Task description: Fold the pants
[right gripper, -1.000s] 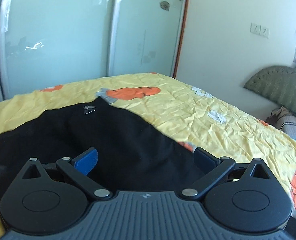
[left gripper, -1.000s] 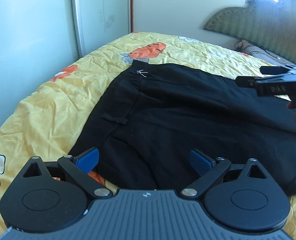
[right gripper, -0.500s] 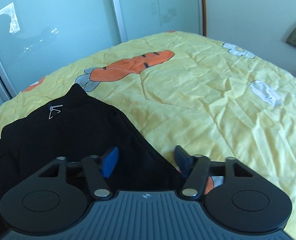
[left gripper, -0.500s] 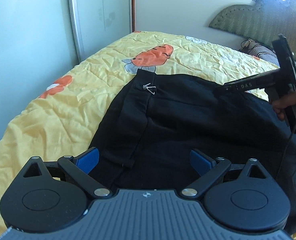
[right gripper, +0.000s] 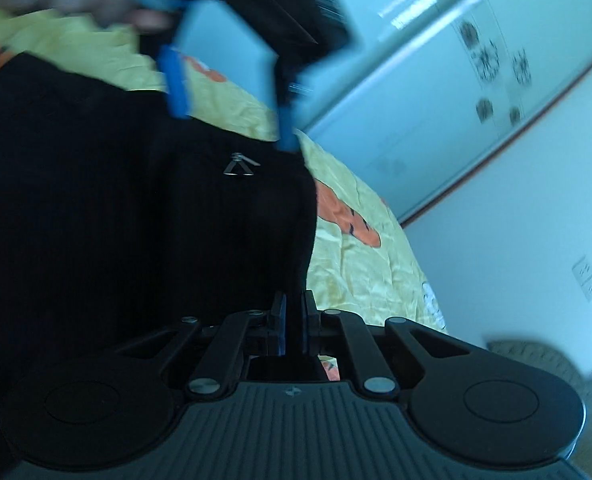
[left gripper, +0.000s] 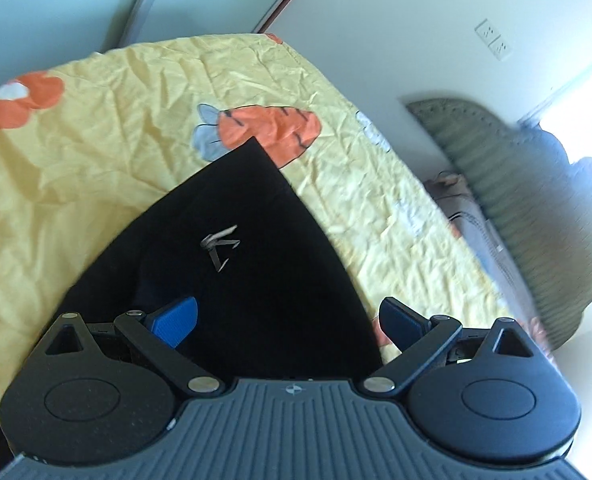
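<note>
Black pants (left gripper: 256,240) lie on the yellow bedspread (left gripper: 96,140), their waistband corner pointing away, with a small metal clasp (left gripper: 220,246) on it. My left gripper (left gripper: 288,312) hovers open just over that waistband end, the black cloth under and between its blue fingers (left gripper: 176,318). In the right wrist view the pants (right gripper: 116,200) fill the left side, and the clasp (right gripper: 240,166) shows there too. My right gripper (right gripper: 294,320) is shut on the pants' right edge, a fold of black cloth pinched between its pads. The left gripper (right gripper: 232,112) appears blurred above, fingers spread near the waistband.
The carrot-print bedspread (right gripper: 352,256) spreads around the pants. A green padded headboard (left gripper: 516,184) and a pillow (left gripper: 468,216) lie to the right. Sliding wardrobe doors (right gripper: 476,60) and a white wall (left gripper: 396,40) with sockets stand beyond the bed.
My right gripper went from wide open to shut on the pants' edge and rolled. The left gripper moved up to the waistband corner and rolled, staying open.
</note>
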`<state>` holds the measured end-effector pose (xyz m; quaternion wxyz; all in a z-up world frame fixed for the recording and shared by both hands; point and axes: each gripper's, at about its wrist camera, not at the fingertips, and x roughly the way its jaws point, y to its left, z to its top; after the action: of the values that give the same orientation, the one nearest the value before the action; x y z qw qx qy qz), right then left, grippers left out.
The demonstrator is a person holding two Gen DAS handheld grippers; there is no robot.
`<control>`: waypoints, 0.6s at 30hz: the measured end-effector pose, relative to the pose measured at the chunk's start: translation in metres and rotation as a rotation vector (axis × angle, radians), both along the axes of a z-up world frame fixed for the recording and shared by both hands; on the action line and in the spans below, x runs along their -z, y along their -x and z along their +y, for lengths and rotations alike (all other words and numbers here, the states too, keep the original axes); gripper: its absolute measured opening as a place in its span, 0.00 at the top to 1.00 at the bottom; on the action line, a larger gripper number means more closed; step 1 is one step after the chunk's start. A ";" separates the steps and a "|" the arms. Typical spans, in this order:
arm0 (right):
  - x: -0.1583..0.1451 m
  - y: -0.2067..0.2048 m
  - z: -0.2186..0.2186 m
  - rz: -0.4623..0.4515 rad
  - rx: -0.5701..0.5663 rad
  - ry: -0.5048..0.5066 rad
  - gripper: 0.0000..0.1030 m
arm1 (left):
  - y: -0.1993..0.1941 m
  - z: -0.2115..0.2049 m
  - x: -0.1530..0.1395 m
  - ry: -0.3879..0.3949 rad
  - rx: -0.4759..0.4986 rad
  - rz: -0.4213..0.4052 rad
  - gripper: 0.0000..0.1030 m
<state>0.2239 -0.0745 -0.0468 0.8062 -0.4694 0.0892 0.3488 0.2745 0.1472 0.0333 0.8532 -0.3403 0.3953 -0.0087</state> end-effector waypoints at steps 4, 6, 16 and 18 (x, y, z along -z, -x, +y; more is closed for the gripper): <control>0.009 0.016 -0.003 -0.010 -0.013 0.019 0.94 | -0.026 0.006 0.014 0.143 -0.039 0.055 0.05; 0.011 0.016 -0.005 -0.002 -0.010 0.007 0.94 | -0.035 0.010 0.022 0.188 -0.070 0.096 0.06; 0.012 0.016 -0.009 0.021 0.024 -0.053 0.94 | -0.015 0.002 0.031 0.188 -0.083 0.095 0.90; 0.015 0.017 -0.013 -0.002 0.039 -0.074 0.90 | -0.005 -0.001 0.029 0.148 -0.087 0.074 0.91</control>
<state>0.2065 -0.0880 -0.0618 0.8298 -0.4377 0.0844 0.3356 0.2791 0.1462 0.0042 0.8101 -0.4193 0.4097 0.0115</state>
